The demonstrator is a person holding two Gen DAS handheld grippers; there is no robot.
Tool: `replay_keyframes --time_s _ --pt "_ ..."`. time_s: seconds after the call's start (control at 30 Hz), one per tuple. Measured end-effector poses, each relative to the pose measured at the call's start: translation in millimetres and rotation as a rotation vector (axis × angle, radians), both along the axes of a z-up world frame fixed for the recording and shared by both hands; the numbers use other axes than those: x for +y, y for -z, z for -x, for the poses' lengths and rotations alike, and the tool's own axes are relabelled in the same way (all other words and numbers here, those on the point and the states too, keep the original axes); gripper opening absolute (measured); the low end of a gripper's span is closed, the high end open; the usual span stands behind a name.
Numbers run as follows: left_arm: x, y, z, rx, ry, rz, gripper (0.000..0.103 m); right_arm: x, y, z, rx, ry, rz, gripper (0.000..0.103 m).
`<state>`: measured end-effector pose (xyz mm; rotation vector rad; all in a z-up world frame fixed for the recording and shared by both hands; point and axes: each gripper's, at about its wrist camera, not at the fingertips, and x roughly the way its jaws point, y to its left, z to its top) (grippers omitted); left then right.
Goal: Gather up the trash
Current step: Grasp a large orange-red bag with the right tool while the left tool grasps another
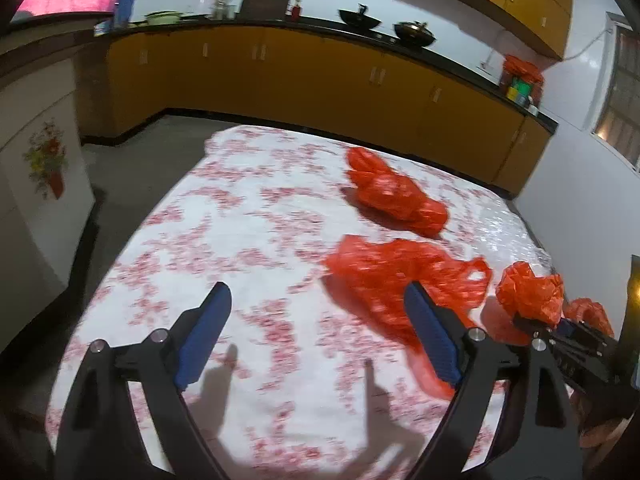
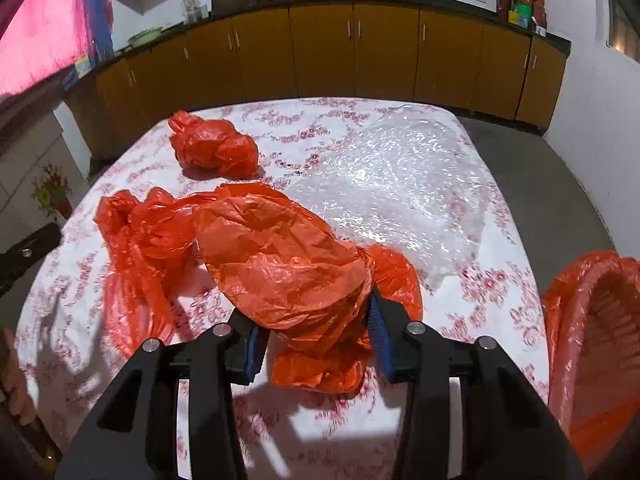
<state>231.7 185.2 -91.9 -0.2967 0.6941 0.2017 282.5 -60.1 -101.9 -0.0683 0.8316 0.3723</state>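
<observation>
Our right tongs (image 2: 316,344) sit narrowed around a crumpled red bag (image 2: 288,264) at the near edge of the desk (image 2: 80,360); the blue pads press into its folds on both sides, so we judge it gripped. Our left tongs (image 1: 316,336) stand wide with nothing between them, above bare cloth just left of a flat bag (image 1: 400,276).

This stuff should handle as thin film: very light, limp, slick, and prone to slipping out if only one layer is pinched. We would take each piece where it bunches thickest, not at a loose flap or handle loop. The flat bag looks spread, so gathering a ridge of it first seems wise. A far bag (image 2: 212,148) lies balled up well apart towards the back of the desk, an easy lump to pinch.

Beside the held bag lies a clear sheet (image 2: 392,184) of crinkled plastic, touching or slightly under it; it may drag along when we lift. At the right edge a basket (image 2: 600,312) lined in red stands just beside the desk, likely the place for the trash. Nothing hard blocks the way; the two tongs are near each other and could cross.
</observation>
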Motion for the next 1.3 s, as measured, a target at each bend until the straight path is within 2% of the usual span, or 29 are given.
replay_keyframes --time_s 0.13,0.23,0.37,0.5,0.6,0.73,0.83,1.13,1.3 --pt "-17.8 1.7 -20.8 0.023 0.059 0.033 0.089 -12.3 -7.9 11.6 -0.012 0.008 -0.02 0.044" --pt "-31.3 6.4 -40.1 0.059 0.077 0.026 0.089 -20.9 -11.9 18.4 -0.015 0.015 -0.025 0.044" --pt "-42.7 16.0 -62.8 0.118 0.07 -0.003 0.089 -34.0 -14.5 26.1 -0.017 0.031 -0.023 0.044" --pt "-48.9 27.7 -75.6 0.169 0.076 0.015 0.088 -45.6 -15.0 30.5 -0.016 0.048 -0.017 0.044" --pt "-55.0 35.2 -78.9 0.182 0.091 0.037 0.075 -49.8 -14.1 30.8 -0.012 0.059 -0.016 0.044" --pt "-60.8 36.4 -78.5 0.169 0.11 0.066 0.05 -55.0 -15.2 33.8 -0.013 0.062 -0.017 0.044" --pt "-65.6 31.6 -75.5 0.153 0.12 0.046 0.041 -57.7 -17.8 36.6 -0.02 0.063 -0.019 0.044" --pt "-76.1 6.2 -53.6 0.091 0.158 -0.019 0.029 -72.4 -32.6 50.5 -0.054 0.091 -0.048 0.044" --pt "-87.6 -8.6 -37.3 0.061 0.203 -0.042 0.028 -81.4 -38.1 60.8 -0.061 0.109 -0.066 0.044"
